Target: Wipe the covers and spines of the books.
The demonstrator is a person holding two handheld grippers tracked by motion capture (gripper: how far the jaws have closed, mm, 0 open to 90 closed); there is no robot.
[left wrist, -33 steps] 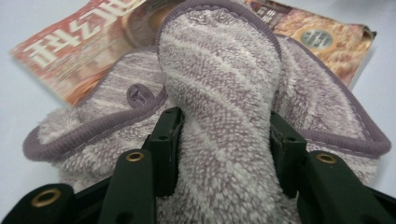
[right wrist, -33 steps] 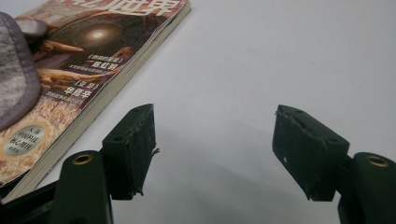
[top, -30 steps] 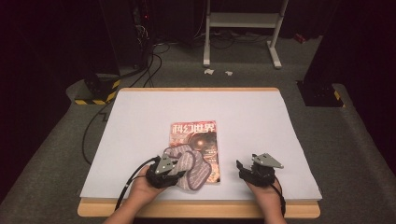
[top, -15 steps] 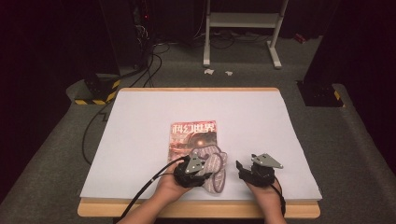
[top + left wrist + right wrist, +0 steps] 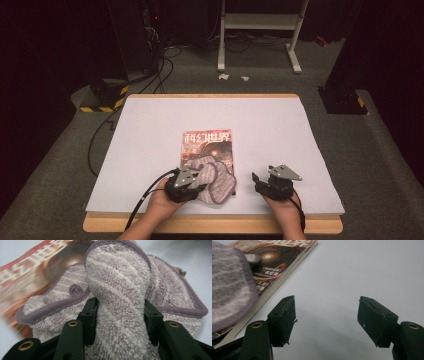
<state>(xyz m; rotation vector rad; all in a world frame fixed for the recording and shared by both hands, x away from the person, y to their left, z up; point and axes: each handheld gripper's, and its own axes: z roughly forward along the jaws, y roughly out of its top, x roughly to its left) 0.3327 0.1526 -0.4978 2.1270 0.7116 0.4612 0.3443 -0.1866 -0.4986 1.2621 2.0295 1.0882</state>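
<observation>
1. High view: we hold the left tool (image 5: pixel 200 181) at the near edge of the white-covered counter (image 5: pixel 150 130), its jaws clamped on a fluffy mauve-and-white striped cloth with purple piping (image 5: pixel 216 177). The cloth lies partly over the near end of a red-covered magazine with white Chinese lettering (image 5: pixel 207 142). Our right tool (image 5: pixel 262 181) rests just to the right, apart from both.

2. Left gripper view: a thick fold of the cloth (image 5: pixel 117 290) stands bunched between the two black jaws, which pinch it from either side. The rest spreads behind, across the magazine cover (image 5: pixel 22 270) and onto the counter beyond.

3. Right gripper view: the jaws stand spread wide with nothing but bare counter (image 5: pixel 352 272) between them. The magazine's edge (image 5: pixel 284 267) runs to the left and a blurred corner of the cloth (image 5: pixel 229 282) fills the near left.

4. Our reading: the cloth is being drawn off the magazine. To do it well we would keep the pinch firm on the fold, lift slightly before pulling so the magazine is not dragged, and let the right tool steady the cover if it shifts.
</observation>
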